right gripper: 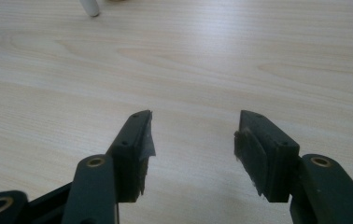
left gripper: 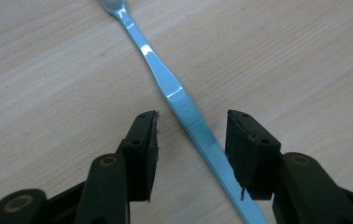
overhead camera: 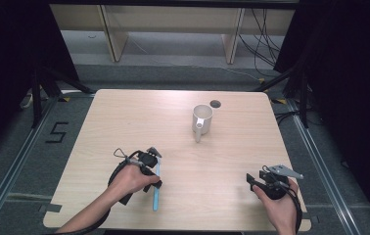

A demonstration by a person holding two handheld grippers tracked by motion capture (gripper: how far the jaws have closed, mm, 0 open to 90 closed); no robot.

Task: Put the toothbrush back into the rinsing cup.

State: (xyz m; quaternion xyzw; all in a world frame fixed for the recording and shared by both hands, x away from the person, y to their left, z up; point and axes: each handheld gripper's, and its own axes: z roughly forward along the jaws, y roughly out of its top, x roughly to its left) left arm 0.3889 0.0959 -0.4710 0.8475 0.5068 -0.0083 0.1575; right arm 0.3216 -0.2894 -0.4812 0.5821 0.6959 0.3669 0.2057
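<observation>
Light wood-grain table (overhead camera: 124,112) with rounded corners, round hole (overhead camera: 215,104) near far edge, white mug (overhead camera: 202,120) standing just beside hole, light blue toothbrush (overhead camera: 156,186) lying flat near front left.

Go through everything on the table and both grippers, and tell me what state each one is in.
Light blue plastic toothbrush: flat on the table, between the left jaws, not clamped.
White ceramic mug: upright, handle toward the person.
Left gripper: open, astride the handle.
Right gripper: open, nothing between its jaws.
</observation>
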